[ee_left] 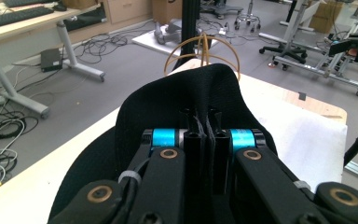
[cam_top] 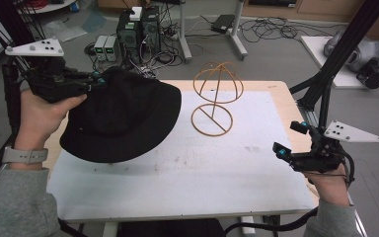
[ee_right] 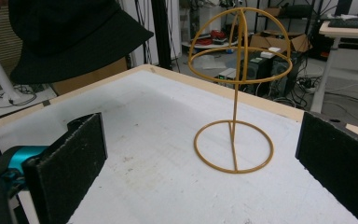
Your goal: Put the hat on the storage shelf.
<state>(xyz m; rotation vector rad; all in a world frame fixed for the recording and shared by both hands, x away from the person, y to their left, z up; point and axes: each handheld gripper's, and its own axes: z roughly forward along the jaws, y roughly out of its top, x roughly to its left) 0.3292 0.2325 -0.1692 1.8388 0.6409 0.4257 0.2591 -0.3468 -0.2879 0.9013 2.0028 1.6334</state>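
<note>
From the high view my left gripper (cam_top: 96,79) holds the black fabric bucket hat (cam_top: 123,118) by its brim, up off the white padded mat (cam_top: 187,173) that covers the pale wooden table (cam_top: 276,89). The hat hangs over the table's left part, tilted, its crown facing up and toward the far side, and a faint shadow lies on the mat beneath it. That view does not let me see how my fingers sit on the cloth. The left gripper view does: my two black jaws stand pressed together with a fold of the brim pinched between them, the hat (ee_left: 191,93) bulging up beyond them and hiding most of the yellow wire hat stand (ee_left: 200,46) farther off.

My right gripper (cam_top: 291,140) rests at the table's right edge, well apart from the hat. In the right gripper view its jaws stand wide apart with nothing between the black pads (ee_right: 79,149), only the bare mat (ee_right: 158,186). That view also gives the stand (ee_right: 235,93) whole: a round base ring flat on the mat, an upright stem, a domed cage on top, standing free. The hat (ee_right: 70,37) hangs in its upper left corner, clear of the stand, its underside shadowed
</note>
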